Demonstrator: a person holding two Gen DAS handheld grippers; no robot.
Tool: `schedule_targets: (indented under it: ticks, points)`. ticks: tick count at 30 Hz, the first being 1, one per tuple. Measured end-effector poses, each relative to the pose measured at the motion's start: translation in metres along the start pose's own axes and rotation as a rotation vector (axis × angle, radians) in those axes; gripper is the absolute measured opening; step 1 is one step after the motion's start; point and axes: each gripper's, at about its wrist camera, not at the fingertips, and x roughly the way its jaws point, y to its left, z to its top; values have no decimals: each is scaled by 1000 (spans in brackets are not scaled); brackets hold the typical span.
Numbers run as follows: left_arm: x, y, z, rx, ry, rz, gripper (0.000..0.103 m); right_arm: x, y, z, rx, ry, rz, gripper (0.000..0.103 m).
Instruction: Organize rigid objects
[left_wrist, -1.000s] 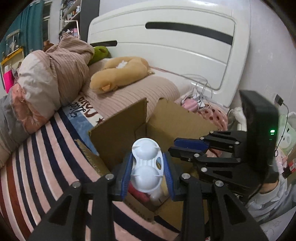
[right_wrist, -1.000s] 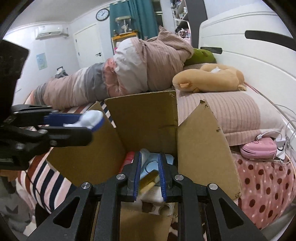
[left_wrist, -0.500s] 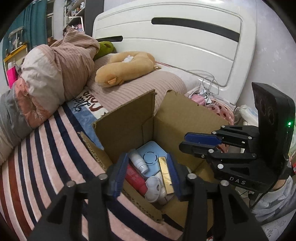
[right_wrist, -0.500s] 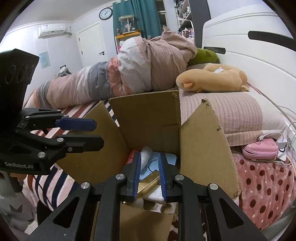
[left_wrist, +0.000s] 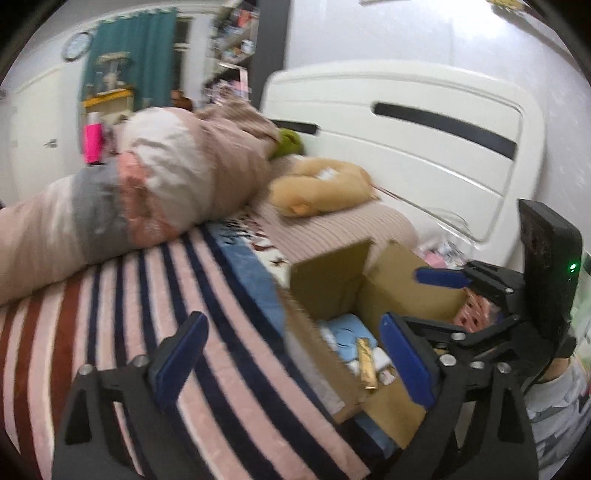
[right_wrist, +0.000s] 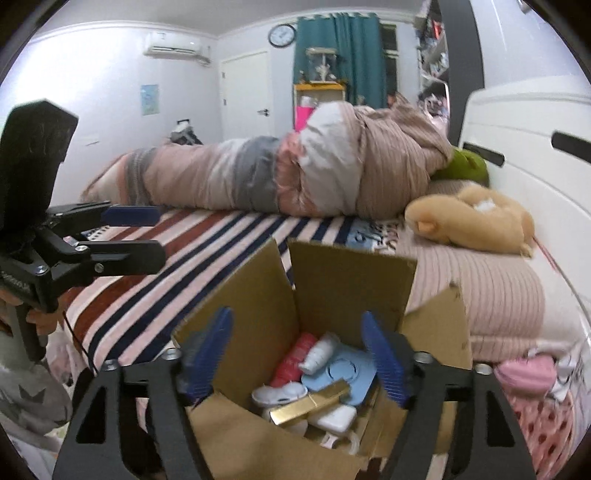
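An open cardboard box (right_wrist: 343, 280) stands on the striped bed; it also shows in the left wrist view (left_wrist: 328, 288). Inside lie a gold bar (right_wrist: 310, 404), a light blue round case (right_wrist: 340, 373), a red tube (right_wrist: 293, 360), a white bottle (right_wrist: 319, 350) and white plastic pieces (right_wrist: 279, 395). My right gripper (right_wrist: 299, 354) is open and empty above the box. My left gripper (left_wrist: 291, 362) is open and empty over the bed, left of the box; it also shows in the right wrist view (right_wrist: 144, 232).
A rolled quilt (right_wrist: 295, 173) lies across the far side of the bed. A tan plush toy (right_wrist: 476, 221) rests by the white headboard (left_wrist: 424, 147). A pink item (right_wrist: 524, 373) lies on dotted fabric right of the box.
The left gripper dropped the white piece into the box, opened wide and swung left away from it. The right gripper opened and let the gold bar fall into the box.
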Motion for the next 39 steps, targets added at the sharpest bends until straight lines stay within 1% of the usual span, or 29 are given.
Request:
schedule_targets:
  ticks: [1, 2, 3, 4, 5, 6, 8, 10, 15, 19, 29, 36, 39]
  points:
    - [-6, 4, -1, -14, -14, 27, 99, -2, 0, 3, -9, -11, 5, 83]
    - [-12, 9, -2, -35, -31, 64, 100, -5, 1, 5, -20, -26, 11, 91]
    - [-16, 12, -3, -49, -40, 89, 100, -9, 1, 8, -30, -44, 20, 95]
    - [-19, 16, -4, -64, -47, 118, 100, -11, 1, 10, -37, -59, 27, 101]
    - [-23, 20, -6, -84, -55, 161, 100, -14, 2, 12, -41, -76, 36, 103]
    - [-25, 23, -7, -95, -60, 184, 100, -15, 2, 14, -44, -91, 50, 103]
    - [-28, 31, -11, -120, -65, 229, 100, -15, 2, 17, -40, -98, 71, 103]
    - [-29, 37, -15, -134, -61, 253, 100, -12, 1, 18, -35, -95, 80, 103]
    - [-31, 46, -18, -155, -61, 277, 100, -8, 3, 17, -26, -86, 97, 103]
    - [-32, 44, -18, -159, -69, 290, 100, -8, 4, 17, -17, -88, 111, 103]
    - [-31, 44, -16, -166, -72, 298, 100, -8, 4, 19, 0, -86, 126, 103]
    - [-30, 44, -17, -168, -73, 321, 100, -5, 6, 21, 3, -80, 131, 103]
    - [-30, 45, -17, -172, -73, 316, 100, -4, 7, 20, 3, -77, 130, 103]
